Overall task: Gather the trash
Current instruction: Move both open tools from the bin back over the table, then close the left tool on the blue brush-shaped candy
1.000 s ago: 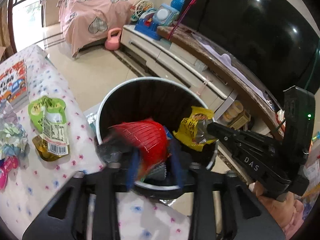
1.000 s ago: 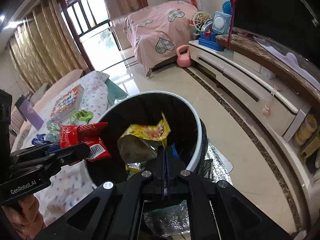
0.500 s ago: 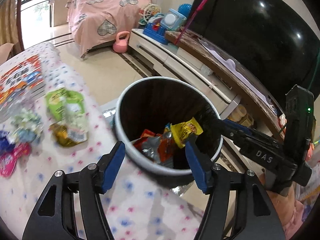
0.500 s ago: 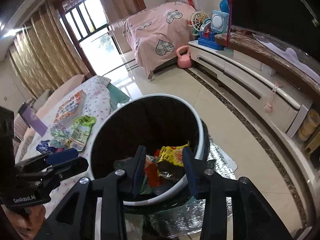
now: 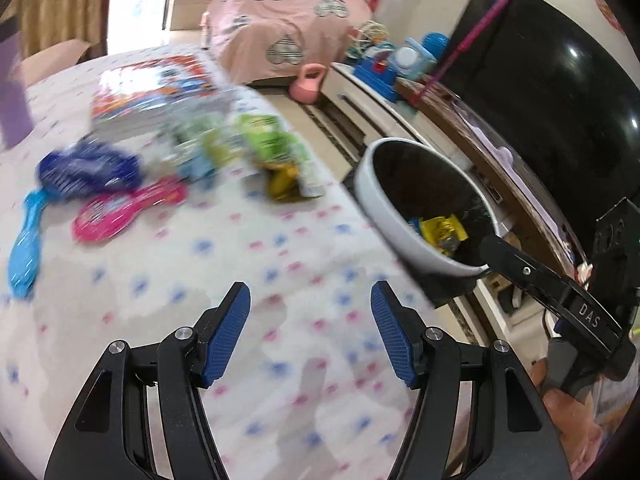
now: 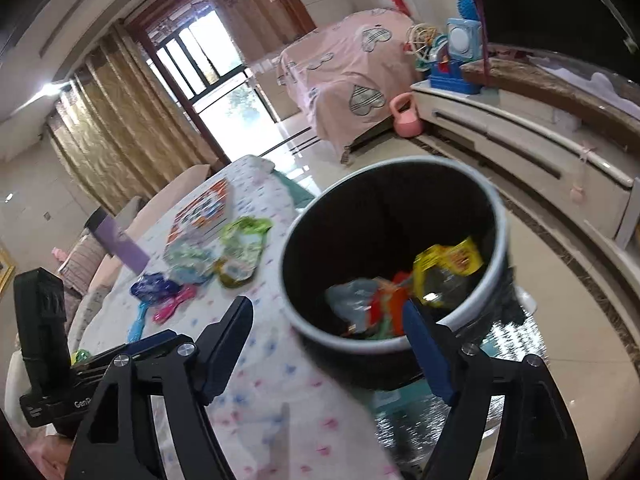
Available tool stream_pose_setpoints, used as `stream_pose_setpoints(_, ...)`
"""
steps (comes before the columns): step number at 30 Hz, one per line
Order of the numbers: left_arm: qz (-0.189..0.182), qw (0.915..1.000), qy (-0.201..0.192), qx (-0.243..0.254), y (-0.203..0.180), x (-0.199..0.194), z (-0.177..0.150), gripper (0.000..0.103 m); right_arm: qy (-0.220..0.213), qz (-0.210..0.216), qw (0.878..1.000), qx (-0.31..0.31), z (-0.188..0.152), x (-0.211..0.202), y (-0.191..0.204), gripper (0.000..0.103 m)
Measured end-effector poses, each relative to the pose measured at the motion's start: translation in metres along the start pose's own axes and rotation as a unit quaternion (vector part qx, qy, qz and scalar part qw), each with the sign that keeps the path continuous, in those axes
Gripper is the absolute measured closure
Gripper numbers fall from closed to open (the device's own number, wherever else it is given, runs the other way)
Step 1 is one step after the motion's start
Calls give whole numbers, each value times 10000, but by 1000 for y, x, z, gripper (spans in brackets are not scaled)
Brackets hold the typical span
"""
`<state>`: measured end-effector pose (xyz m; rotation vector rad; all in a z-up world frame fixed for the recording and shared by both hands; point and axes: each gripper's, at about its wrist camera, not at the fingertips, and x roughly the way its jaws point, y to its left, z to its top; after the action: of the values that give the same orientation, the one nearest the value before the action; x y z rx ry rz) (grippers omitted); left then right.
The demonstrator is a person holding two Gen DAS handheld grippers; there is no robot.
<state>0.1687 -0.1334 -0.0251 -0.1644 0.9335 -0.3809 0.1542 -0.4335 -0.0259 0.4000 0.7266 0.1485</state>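
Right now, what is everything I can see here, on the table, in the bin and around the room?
bin: one, white rim, dark inside, beside the table
yellow wrapper: one, in the bin, on other red and grey wrappers
green packet: one, on the table near the bin
blue bag: one, on the table
pink brush: one, on the table beside the blue bag
blue brush: one, at the table's edge
book: one, colourful, far end of the table
tablecloth: one, white, dotted
kettlebell: one, pink, on the floor
left gripper: open, empty, over the table
right gripper: open, empty, by the bin
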Motion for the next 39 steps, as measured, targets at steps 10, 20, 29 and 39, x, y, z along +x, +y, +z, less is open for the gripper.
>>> stream_pose_setpoints(10,389,9972,-156,-615,67,-31,-27,39,319,483,9979,-282,-30,28,61,22)
stream_pose_setpoints(20,677,9916,-270,-1071,117,-49,-38,39,659,741,9928,-676,-47,59,112,22)
stream_pose_setpoints(29,908,9877,-329,-1232,147,-55,-33,39,757,834,9895,-903,-49,77,145,22)
stream_pose_setpoints(39,1274,9826,-322,-1310,185,-55,-19,39,966,963,9854,-1016,-45,111,172,31)
